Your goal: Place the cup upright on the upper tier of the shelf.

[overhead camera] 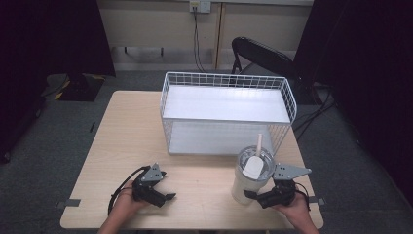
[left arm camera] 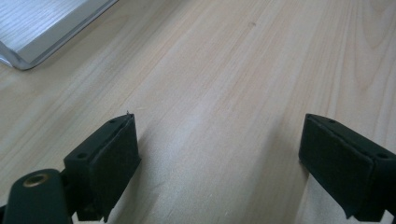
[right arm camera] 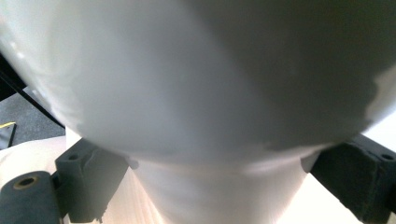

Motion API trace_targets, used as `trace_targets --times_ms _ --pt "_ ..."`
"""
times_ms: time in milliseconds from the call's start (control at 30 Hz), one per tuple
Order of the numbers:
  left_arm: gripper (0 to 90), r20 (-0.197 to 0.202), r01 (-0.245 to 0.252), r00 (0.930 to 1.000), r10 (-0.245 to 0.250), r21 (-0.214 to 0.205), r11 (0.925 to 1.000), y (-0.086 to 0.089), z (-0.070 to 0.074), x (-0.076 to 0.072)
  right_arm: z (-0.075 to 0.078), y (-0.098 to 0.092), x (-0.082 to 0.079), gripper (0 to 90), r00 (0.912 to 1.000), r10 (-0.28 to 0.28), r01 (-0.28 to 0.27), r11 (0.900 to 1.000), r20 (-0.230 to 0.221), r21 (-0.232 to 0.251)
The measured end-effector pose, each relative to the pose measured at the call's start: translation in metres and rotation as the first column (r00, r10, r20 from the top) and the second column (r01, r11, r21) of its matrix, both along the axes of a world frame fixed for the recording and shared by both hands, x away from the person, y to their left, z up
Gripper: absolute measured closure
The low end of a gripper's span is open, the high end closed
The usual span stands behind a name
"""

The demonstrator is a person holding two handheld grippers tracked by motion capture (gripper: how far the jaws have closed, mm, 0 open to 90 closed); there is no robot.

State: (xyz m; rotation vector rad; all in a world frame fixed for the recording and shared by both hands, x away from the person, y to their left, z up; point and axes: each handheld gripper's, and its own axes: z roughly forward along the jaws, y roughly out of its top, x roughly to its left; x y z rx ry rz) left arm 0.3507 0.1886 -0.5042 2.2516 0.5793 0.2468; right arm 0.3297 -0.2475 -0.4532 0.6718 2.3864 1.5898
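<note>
tabletop (overhead camera: 126,141): pale wood, it carries everything i work with.
wire basket (overhead camera: 227,111): white, with a flat white shelf board, standing at the far middle of the tabletop, well apart from both my hands.
tumbler (overhead camera: 247,175): white, upright near the front right edge, just in front of the basket's right corner, with a clear lid and a pale straw (overhead camera: 259,143) rising from it.
my right tool (overhead camera: 255,196): low against the tumbler's right side; in the right gripper view its jaws sit either side of the narrow base, and i cannot tell whether they press on it.
my left tool (overhead camera: 163,192): at the front left, jaws spread wide over bare wood, holding nothing.
</note>
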Motion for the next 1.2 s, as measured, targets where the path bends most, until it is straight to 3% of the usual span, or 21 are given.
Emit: trace_targets --times_ms 1200 --pt "11.5 0.000 0.000 1.0000 0.000 0.000 1.0000 0.0000 0.0000 0.0000 0.0064 0.0087 -0.0063 8.8 0.9968 -0.059 0.058 0.9982 0.055 0.019"
